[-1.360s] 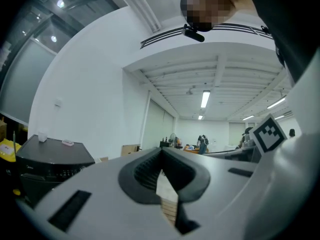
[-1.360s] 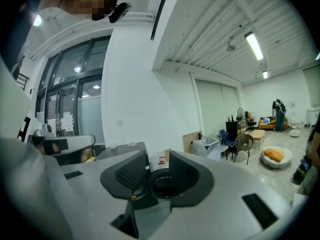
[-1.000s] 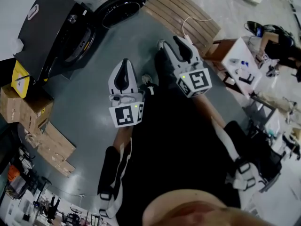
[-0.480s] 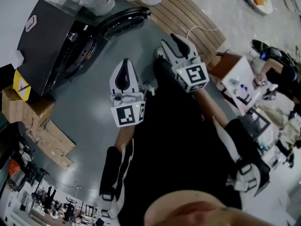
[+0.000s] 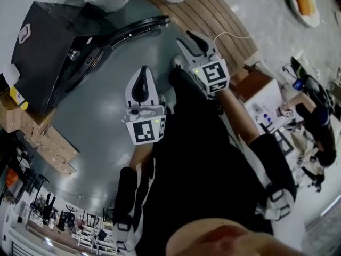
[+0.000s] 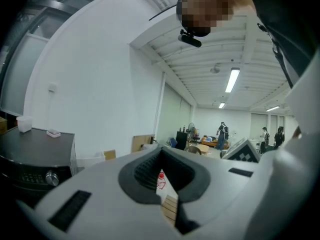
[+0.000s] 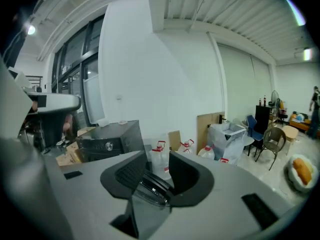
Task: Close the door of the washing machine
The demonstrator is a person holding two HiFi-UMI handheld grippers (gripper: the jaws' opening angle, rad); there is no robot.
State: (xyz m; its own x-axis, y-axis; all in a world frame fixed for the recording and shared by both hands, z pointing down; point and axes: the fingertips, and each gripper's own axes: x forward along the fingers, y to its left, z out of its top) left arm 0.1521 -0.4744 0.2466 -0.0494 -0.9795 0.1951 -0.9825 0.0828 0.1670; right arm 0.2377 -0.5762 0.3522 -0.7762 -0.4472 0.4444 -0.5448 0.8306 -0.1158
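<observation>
Your left gripper [image 5: 141,77], frame centre, was clenched on nothing; your right gripper [image 5: 188,39], upper centre, stood partly open, the door [image 5: 134,30] rim showing between its jaws.

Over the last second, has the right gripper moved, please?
Yes, the right gripper has edged forward, closer to the free edge of the washing machine door.

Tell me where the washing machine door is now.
In the head view the door stands open at upper centre, hinged to the washing machine at upper left, its free edge beside the wooden slats, ahead of the right tongs.
</observation>
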